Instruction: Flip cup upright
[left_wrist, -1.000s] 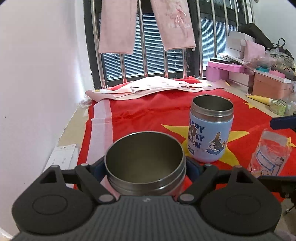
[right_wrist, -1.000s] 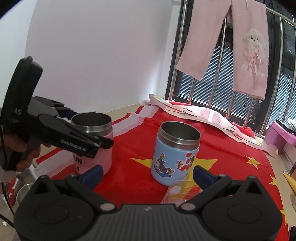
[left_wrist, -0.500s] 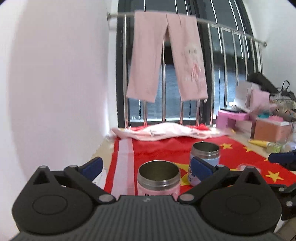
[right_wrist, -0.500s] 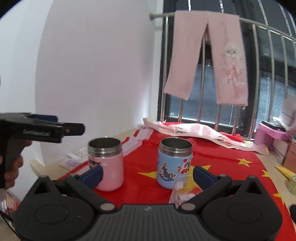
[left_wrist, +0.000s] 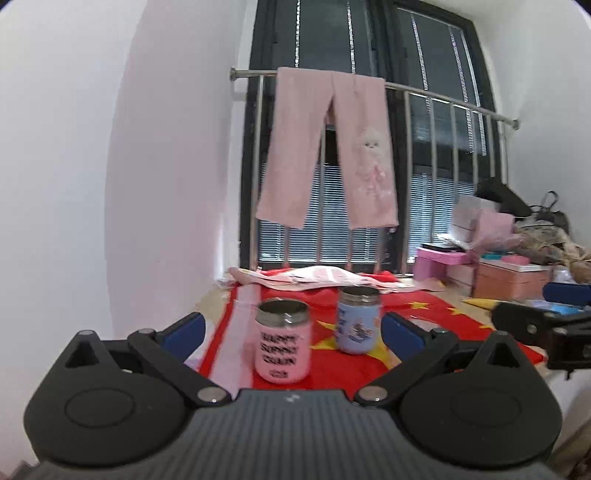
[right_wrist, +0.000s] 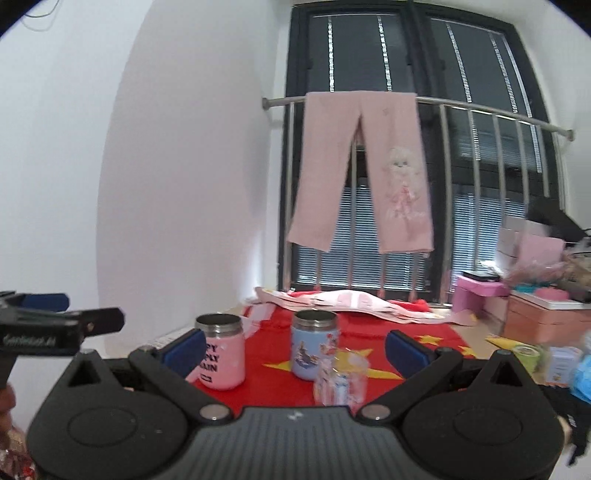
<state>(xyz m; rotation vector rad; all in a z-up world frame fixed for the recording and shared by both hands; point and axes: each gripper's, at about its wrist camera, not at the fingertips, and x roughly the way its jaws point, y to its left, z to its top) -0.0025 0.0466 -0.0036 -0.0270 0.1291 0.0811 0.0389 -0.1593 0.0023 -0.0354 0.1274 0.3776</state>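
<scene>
A pink steel cup (left_wrist: 283, 341) stands upright, mouth up, on the red flag cloth (left_wrist: 406, 325); it also shows in the right wrist view (right_wrist: 221, 356). A blue steel cup (left_wrist: 359, 320) stands upright behind it, also in the right wrist view (right_wrist: 314, 344). A clear plastic cup with cartoon print (right_wrist: 340, 380) stands upright in front of the blue one. My left gripper (left_wrist: 291, 330) is open and empty, well back from the pink cup. My right gripper (right_wrist: 295, 350) is open and empty, back from the cups.
Pink trousers (left_wrist: 328, 147) hang on a steel window rail. Folded cloth (left_wrist: 314, 277) lies at the cloth's far edge. Pink boxes and clutter (left_wrist: 498, 266) fill the right side. A white wall (left_wrist: 110, 184) stands close on the left.
My left gripper let go of the pink cup, opened and pulled back and up. My right gripper also drew back. All three cups look smaller and farther.
</scene>
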